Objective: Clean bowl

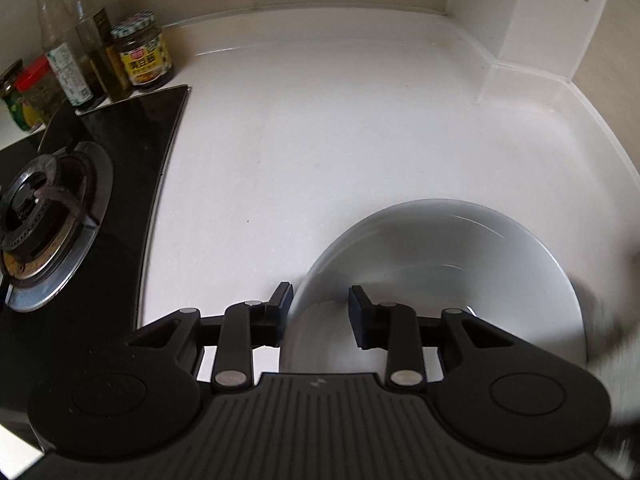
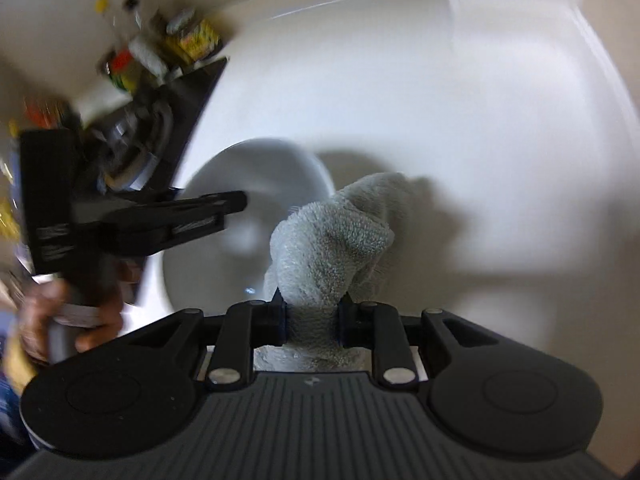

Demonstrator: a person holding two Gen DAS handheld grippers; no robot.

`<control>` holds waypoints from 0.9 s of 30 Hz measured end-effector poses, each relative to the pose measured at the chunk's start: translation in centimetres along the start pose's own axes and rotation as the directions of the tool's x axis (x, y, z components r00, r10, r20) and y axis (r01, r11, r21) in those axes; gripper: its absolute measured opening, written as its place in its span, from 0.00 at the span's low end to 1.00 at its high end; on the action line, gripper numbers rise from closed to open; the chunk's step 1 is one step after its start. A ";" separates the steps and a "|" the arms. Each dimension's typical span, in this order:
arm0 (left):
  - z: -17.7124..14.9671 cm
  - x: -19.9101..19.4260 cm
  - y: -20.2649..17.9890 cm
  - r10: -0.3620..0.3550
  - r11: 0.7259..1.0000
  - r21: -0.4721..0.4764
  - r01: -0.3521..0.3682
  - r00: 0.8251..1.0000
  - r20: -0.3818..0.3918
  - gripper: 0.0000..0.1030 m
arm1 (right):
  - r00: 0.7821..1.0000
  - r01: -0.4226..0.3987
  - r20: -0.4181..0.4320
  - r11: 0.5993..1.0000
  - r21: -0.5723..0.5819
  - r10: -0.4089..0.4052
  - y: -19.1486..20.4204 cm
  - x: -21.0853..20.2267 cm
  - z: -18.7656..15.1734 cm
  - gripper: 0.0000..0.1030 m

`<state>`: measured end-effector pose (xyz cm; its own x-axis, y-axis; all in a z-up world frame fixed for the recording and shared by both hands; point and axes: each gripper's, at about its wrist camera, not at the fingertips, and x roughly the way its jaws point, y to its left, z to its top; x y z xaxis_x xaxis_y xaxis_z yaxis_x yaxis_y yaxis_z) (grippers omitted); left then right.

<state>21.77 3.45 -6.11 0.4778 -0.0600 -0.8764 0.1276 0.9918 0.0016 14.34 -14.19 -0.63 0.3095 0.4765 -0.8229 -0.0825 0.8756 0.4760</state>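
Over at the left edge of the table (image 1: 320,120) sits the black stove (image 1: 80,208), with the sauce bottles and jars (image 1: 100,52) lined up in the back left corner. Moving right, the left hand-held gripper (image 1: 318,312) has its fingers straddling the near rim of the white bowl (image 1: 460,272), one outside, one inside. There's a visible gap, so I can't tell if it's really pinching the rim or only bracketing it. The bowl sits toward the front right of the table. Further right, the right hand-held gripper (image 2: 312,316) is clamped tight on a bunched grey cloth (image 2: 332,240), which hangs over the bowl's right rim. The bowl looks pretty clean already, no obvious gunk. I'd guess wiping is underway or about to start, and the inside likely needs a proper pass.
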 end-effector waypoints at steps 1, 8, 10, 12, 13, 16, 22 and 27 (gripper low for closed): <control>-0.1 -0.1 -0.1 0.008 1.000 0.004 -0.008 1.000 0.000 0.36 | 1.000 -0.014 0.006 1.000 0.009 0.014 0.2 0.0 -0.7 0.18; -0.2 -0.3 0.3 -0.026 0.998 0.052 0.028 0.999 -0.029 0.24 | 1.000 -0.012 -0.030 0.977 -0.212 0.006 3.1 2.3 -6.0 0.16; -0.1 -0.2 0.6 -0.049 0.996 0.067 0.052 0.998 -0.047 0.22 | 0.999 0.035 -0.015 0.973 -0.229 -0.039 2.2 2.0 -5.5 0.16; 0.0 -0.1 0.7 -0.060 0.995 0.082 0.064 0.997 -0.058 0.21 | 0.994 0.108 0.039 0.964 -0.241 -0.102 0.8 1.2 -4.3 0.16; 0.0 -0.1 0.6 -0.060 0.993 0.097 0.066 0.996 -0.062 0.21 | 0.990 0.136 0.083 0.953 -0.270 -0.117 0.0 1.2 -3.1 0.16; 0.0 0.0 0.5 -0.066 0.991 0.115 0.074 0.995 -0.069 0.21 | 0.975 0.175 0.190 0.920 -0.352 -0.113 -1.8 2.3 0.1 0.16; 0.5 0.4 1.7 -0.078 0.996 0.037 0.081 0.993 -0.090 0.21 | 0.971 0.075 0.234 0.882 -0.466 0.041 -3.2 7.0 3.9 0.16; 0.3 0.3 1.1 -0.028 1.000 0.007 0.029 0.997 -0.075 0.26 | 0.979 0.082 0.204 0.897 -0.434 0.009 -2.3 6.5 0.6 0.16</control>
<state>22.28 4.48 -6.24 0.4080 -0.0791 -0.9096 0.1474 0.9889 -0.0199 17.07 -13.12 -6.91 0.4955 0.4583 -0.7379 -0.4596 0.8592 0.2250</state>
